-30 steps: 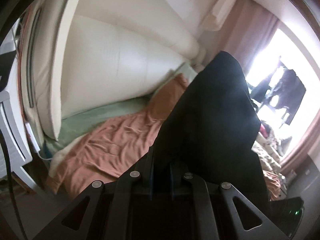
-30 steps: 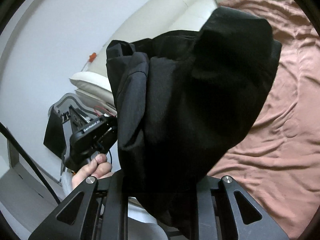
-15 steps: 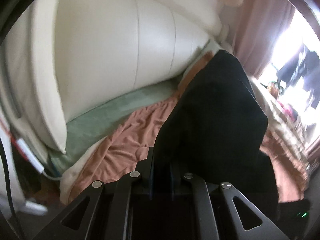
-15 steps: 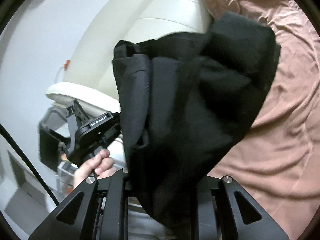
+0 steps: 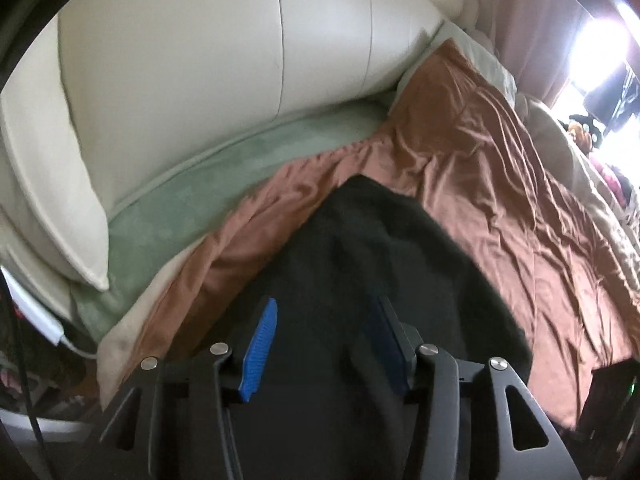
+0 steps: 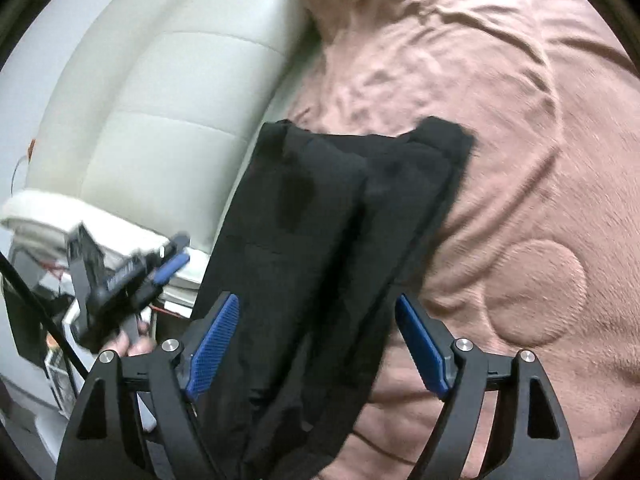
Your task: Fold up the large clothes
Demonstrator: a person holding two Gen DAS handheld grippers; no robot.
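Observation:
A black garment (image 5: 384, 280) lies folded on the brown-pink bed cover (image 5: 500, 168). In the left wrist view it spreads between and under my left gripper (image 5: 324, 344), whose blue-padded jaws stand apart. In the right wrist view the black garment (image 6: 332, 232) lies as a long folded strip between the open jaws of my right gripper (image 6: 320, 344), and its near end drapes over the gripper body. The left gripper (image 6: 132, 276) also shows at the left of the right wrist view, held in a hand, fingers apart.
A cream padded headboard (image 5: 224, 68) runs along the far side, with a green sheet (image 5: 208, 184) at its foot. A bright window with pink curtains (image 5: 552, 20) is at the far right. Cables and clutter (image 6: 44, 320) sit beside the bed at the left.
Both grippers have opened and let go of the black garment. It has dropped from hanging in the air onto the bed cover. Both cameras now tilt down toward the bed.

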